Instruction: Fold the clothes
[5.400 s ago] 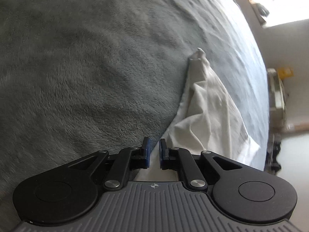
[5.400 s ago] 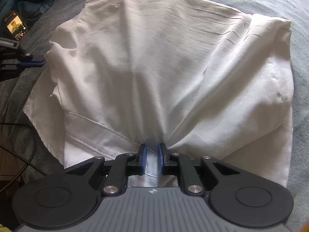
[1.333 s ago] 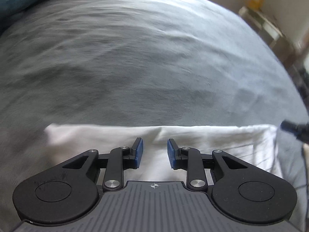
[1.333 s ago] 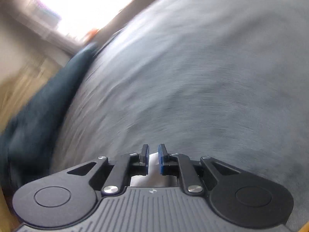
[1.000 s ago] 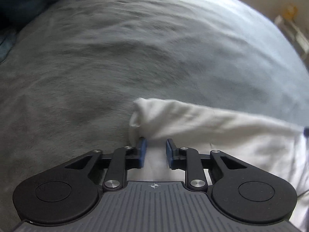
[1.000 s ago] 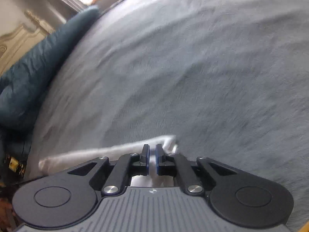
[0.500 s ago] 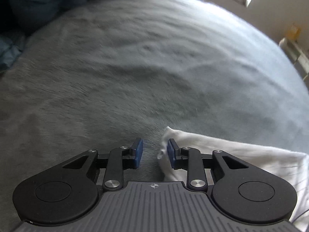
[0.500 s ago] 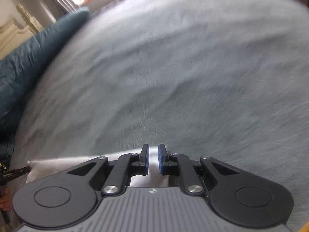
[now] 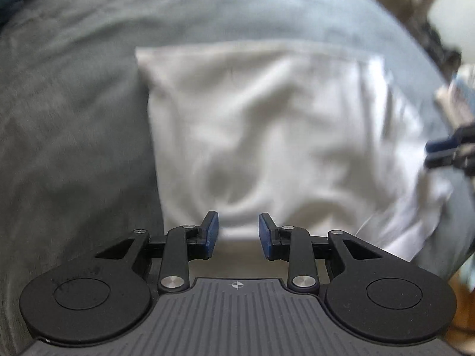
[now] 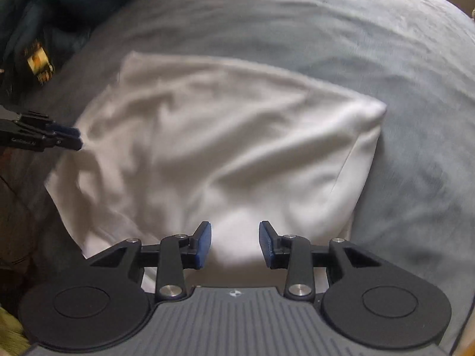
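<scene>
Both the left gripper [image 9: 237,235] and right gripper [image 10: 235,244] hover with jaws spread wide and empty over the folded white garment [image 9: 267,130] on the grey bed [image 9: 74,124].

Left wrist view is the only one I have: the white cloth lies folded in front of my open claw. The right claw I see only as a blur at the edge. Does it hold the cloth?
Observer: No. In the right wrist view the right claw is open, with nothing between its fingers. The white cloth lies loose ahead of it on the grey blanket.
Operator: Is there anything else near the cloth on that side?
Observer: Yes. A small lit screen, perhaps a phone, lies by the dark blue bedding, beyond the cloth's far left corner.
</scene>
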`<state>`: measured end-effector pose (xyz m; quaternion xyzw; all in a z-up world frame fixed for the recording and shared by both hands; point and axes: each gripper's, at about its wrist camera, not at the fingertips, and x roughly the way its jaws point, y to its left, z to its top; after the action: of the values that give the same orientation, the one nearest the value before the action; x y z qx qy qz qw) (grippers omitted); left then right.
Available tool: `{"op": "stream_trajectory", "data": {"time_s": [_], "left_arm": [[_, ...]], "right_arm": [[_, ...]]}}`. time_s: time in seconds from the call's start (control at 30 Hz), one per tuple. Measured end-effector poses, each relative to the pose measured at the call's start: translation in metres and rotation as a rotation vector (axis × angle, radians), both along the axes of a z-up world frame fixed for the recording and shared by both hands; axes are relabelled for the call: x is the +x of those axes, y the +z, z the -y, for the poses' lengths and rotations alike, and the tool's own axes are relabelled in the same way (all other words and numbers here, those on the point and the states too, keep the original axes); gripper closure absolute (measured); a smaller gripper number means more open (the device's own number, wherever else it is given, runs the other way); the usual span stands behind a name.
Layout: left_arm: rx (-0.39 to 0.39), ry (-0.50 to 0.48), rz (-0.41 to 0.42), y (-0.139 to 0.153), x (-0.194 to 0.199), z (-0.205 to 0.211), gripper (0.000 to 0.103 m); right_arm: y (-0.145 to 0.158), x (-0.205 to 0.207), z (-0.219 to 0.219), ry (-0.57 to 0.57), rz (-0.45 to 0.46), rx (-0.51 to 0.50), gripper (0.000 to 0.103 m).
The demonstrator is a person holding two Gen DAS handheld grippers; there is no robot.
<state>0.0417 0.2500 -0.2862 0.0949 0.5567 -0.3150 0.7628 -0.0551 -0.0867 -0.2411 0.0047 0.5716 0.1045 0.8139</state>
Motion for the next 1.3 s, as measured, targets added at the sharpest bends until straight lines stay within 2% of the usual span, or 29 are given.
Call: {"op": "stream_trajectory", "data": {"time_s": [0.07, 0.13, 0.23, 0.33, 0.43, 0.5, 0.63, 0.73, 0.77, 0.8, 0.9, 0.97, 1.07, 1.13, 1.23, 1.3], "left_arm": [[0.011, 0.001, -0.006, -0.007, -0.002, -0.005, 0.074], [-0.012, 0.009, -0.009, -0.002, 0.0, -0.011, 0.074], [-0.048, 0.009, -0.01, 0.011, 0.002, -0.024, 0.073], [-0.085, 0.032, -0.033, 0.021, 0.003, -0.042, 0.066], [-0.092, 0.082, -0.075, 0.018, 0.006, -0.057, 0.063], [-0.091, 0.134, -0.107, 0.011, 0.008, -0.068, 0.058], [-0.145, 0.193, -0.179, -0.004, 0.009, -0.083, 0.056], [-0.228, 0.249, -0.26, -0.018, 0.014, -0.09, 0.053], [-0.247, 0.279, -0.282, -0.023, 0.016, -0.091, 0.053], [-0.265, 0.307, -0.301, -0.028, 0.017, -0.092, 0.052], [-0.277, 0.316, -0.29, -0.032, 0.016, -0.091, 0.052], [-0.281, 0.311, -0.269, -0.031, 0.012, -0.09, 0.052], [-0.284, 0.266, -0.235, -0.028, 0.004, -0.087, 0.058], [-0.299, 0.221, -0.238, -0.027, 0.001, -0.083, 0.07], [-0.322, 0.188, -0.225, -0.024, -0.005, -0.079, 0.082], [-0.331, 0.164, -0.199, -0.02, -0.009, -0.077, 0.087]], "right_arm": [[-0.022, -0.008, -0.002, -0.034, -0.068, -0.046, 0.065], [-0.037, -0.013, -0.003, -0.062, -0.134, -0.11, 0.065], [-0.015, -0.013, -0.005, -0.083, -0.127, -0.123, 0.065], [0.031, -0.009, -0.017, -0.098, -0.041, -0.109, 0.065], [0.052, 0.007, -0.034, -0.128, 0.027, -0.007, 0.063], [0.053, 0.021, -0.05, -0.129, 0.053, 0.054, 0.062], [0.034, 0.053, -0.088, -0.117, 0.034, 0.135, 0.061], [0.025, 0.074, -0.115, -0.107, 0.033, 0.184, 0.059], [0.022, 0.08, -0.124, -0.104, 0.035, 0.203, 0.057], [0.019, 0.089, -0.132, -0.106, 0.028, 0.223, 0.05], [0.01, 0.114, -0.159, -0.107, 0.004, 0.272, 0.046], [0.003, 0.129, -0.178, -0.093, 0.0, 0.268, 0.043], [-0.007, 0.144, -0.205, -0.106, -0.002, 0.236, 0.041], [-0.016, 0.154, -0.221, -0.111, -0.004, 0.201, 0.04], [-0.027, 0.165, -0.244, -0.097, 0.016, 0.1, 0.039], [-0.034, 0.17, -0.255, -0.088, 0.014, 0.054, 0.038]]}}
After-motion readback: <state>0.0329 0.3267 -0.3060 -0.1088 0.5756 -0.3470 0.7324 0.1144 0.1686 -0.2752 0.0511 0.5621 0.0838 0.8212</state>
